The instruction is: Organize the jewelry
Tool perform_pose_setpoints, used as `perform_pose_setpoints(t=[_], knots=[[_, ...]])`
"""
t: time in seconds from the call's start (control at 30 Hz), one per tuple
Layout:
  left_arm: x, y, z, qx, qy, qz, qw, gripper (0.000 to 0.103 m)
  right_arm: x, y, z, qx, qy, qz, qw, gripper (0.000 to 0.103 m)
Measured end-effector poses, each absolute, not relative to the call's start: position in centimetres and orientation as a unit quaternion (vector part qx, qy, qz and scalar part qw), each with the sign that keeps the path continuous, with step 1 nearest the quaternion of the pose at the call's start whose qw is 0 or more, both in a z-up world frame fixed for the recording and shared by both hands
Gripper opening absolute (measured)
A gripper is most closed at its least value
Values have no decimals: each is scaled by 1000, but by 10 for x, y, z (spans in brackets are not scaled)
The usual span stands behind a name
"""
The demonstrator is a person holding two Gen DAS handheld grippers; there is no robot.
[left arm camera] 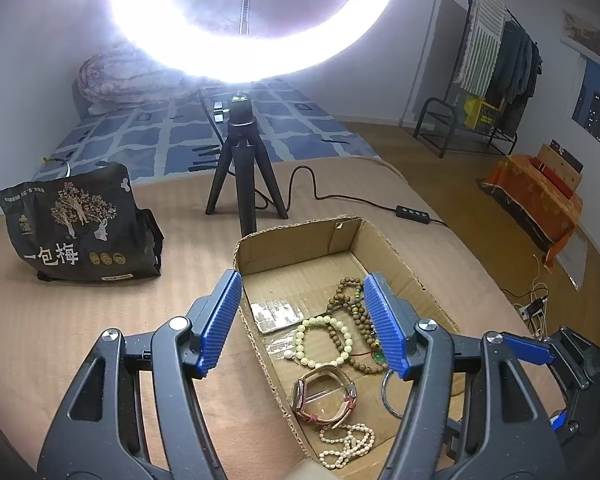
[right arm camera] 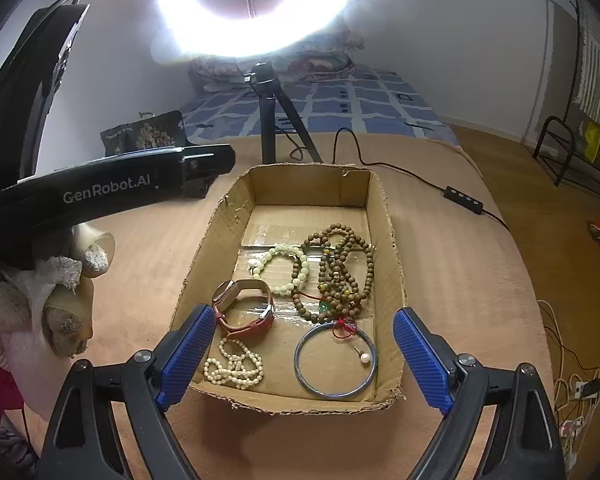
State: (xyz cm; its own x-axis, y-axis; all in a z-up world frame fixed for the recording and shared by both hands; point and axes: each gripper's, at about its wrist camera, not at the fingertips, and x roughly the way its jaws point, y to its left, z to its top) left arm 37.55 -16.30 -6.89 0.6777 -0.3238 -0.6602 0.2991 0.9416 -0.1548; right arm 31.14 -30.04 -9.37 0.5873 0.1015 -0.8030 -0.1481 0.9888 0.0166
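An open cardboard box [left arm camera: 300, 240] [right arm camera: 388, 240] lies on the tan bed cover. In it are a pale green bead bracelet [left arm camera: 324, 342] [right arm camera: 286, 268], a long brown wooden bead string [left arm camera: 350, 304] [right arm camera: 340, 268], a red-strapped watch [left arm camera: 326, 396] [right arm camera: 244, 308], a white pearl necklace [left arm camera: 346, 446] [right arm camera: 234, 366] and a blue-grey bangle [left arm camera: 388, 394] [right arm camera: 336, 362] with a small pearl earring [right arm camera: 364, 357] inside it. My left gripper [left arm camera: 304, 324] is open and empty above the box. My right gripper [right arm camera: 304, 360] is open and empty over the box's near end.
A ring light on a black tripod [left arm camera: 242, 160] [right arm camera: 276, 120] stands behind the box, its cable and switch [left arm camera: 414, 213] [right arm camera: 462, 196] running right. A black snack bag [left arm camera: 78, 228] stands at left. The left gripper's body [right arm camera: 100, 192] and gloved hand show at left.
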Motion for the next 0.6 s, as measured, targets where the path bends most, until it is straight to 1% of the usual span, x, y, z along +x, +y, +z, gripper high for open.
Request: perform_pose_setpoints(t=[0.1, 0.6], knots=[[374, -162, -67, -17, 363, -170, 916, 66, 311, -300, -92, -30, 446, 60, 893, 96], [370, -161, -62, -15, 360, -168, 918, 66, 307, -294, -84, -50, 436, 39, 898, 97]])
